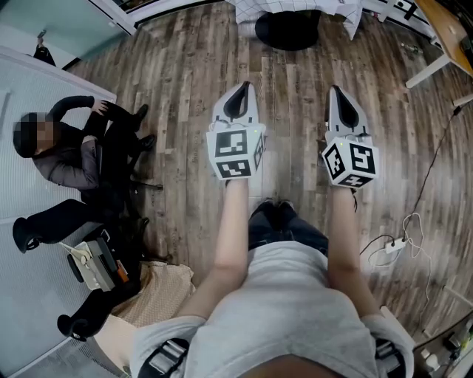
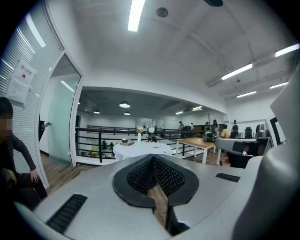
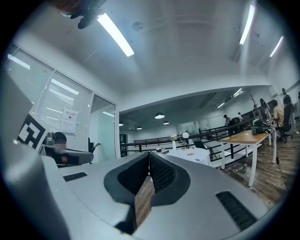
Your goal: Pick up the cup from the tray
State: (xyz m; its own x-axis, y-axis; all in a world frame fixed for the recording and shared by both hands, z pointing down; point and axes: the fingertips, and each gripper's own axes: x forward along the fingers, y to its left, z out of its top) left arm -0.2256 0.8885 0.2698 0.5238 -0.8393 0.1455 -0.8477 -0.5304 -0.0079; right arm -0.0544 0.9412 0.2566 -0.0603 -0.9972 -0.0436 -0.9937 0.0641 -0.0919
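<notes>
Both grippers are held level above a wooden floor, side by side, pointing toward a round table with a white cloth. My left gripper is shut with nothing between its black pads, and its tips meet in the left gripper view. My right gripper is also shut and empty. The white-clothed table stands some way ahead and carries a vase with flowers and a few small items. I cannot make out a cup or a tray among them at this distance.
A person sits on a chair at the left by a glass partition. A wooden table stands to the right of the white one, with a black railing behind. A white power strip and cable lie on the floor at the right.
</notes>
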